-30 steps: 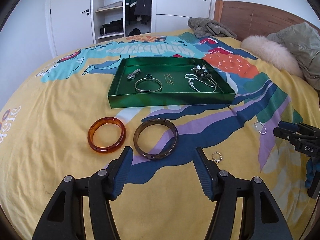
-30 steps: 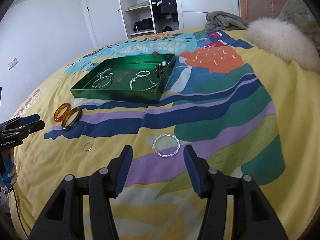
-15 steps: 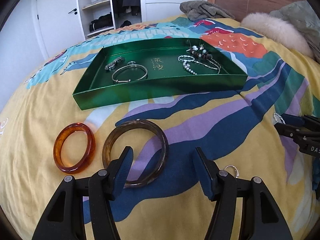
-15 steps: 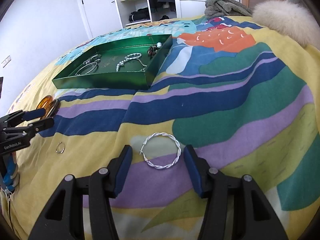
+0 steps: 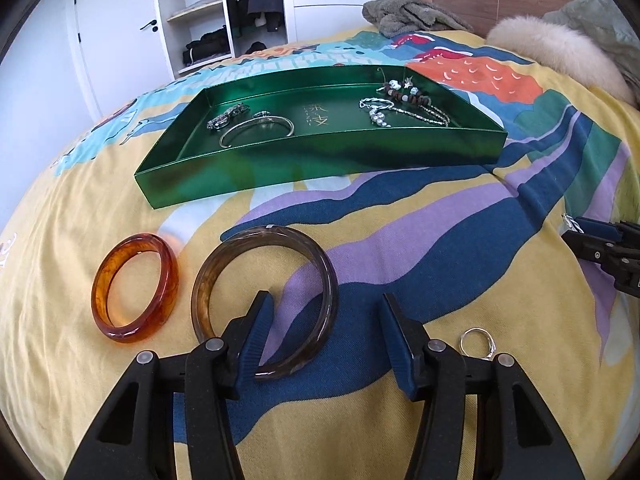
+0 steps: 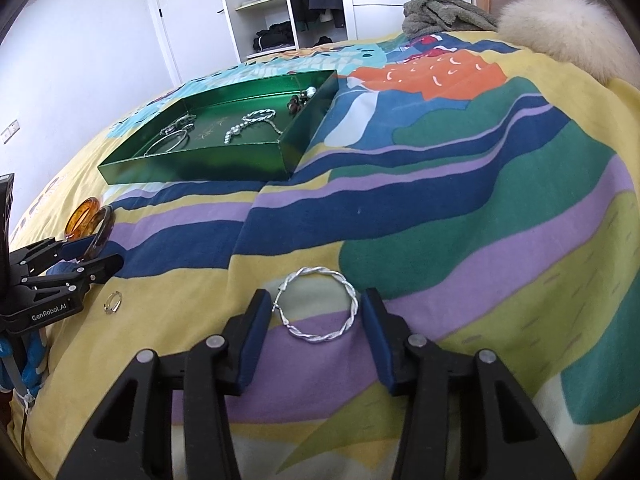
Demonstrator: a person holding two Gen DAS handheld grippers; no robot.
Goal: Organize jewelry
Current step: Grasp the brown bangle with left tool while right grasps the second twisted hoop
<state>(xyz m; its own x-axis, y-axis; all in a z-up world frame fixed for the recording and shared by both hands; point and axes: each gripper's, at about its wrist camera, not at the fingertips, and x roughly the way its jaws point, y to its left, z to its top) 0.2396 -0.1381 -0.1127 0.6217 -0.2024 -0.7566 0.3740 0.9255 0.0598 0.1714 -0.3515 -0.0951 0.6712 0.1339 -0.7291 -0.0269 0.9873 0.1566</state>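
Observation:
A brown bangle (image 5: 329, 280) lies flat on the bedspread. My left gripper (image 5: 325, 334) straddles its right rim, one finger inside the ring and one outside. Its jaws are closing and the pads stand clear of the rim. An amber bangle (image 5: 170, 270) lies just left of it, and a small silver ring (image 5: 477, 342) lies at the right. A twisted silver hoop (image 6: 353, 294) lies between the closing fingers of my right gripper (image 6: 315, 301), with no clear pressing. The green tray (image 5: 320, 156) beyond holds several silver and beaded pieces.
The left gripper (image 6: 98, 257) shows at the left edge of the right wrist view, beside the small ring (image 6: 113, 303). A furry cushion (image 5: 560, 52) and grey towel (image 5: 412, 14) sit near the wooden headboard. An open wardrobe stands behind the bed.
Both grippers have sunk toward the bedspread and moved forward. The brown bangle's rim now sits between the left fingers, the silver hoop between the right ones. Both pairs of jaws have narrowed.

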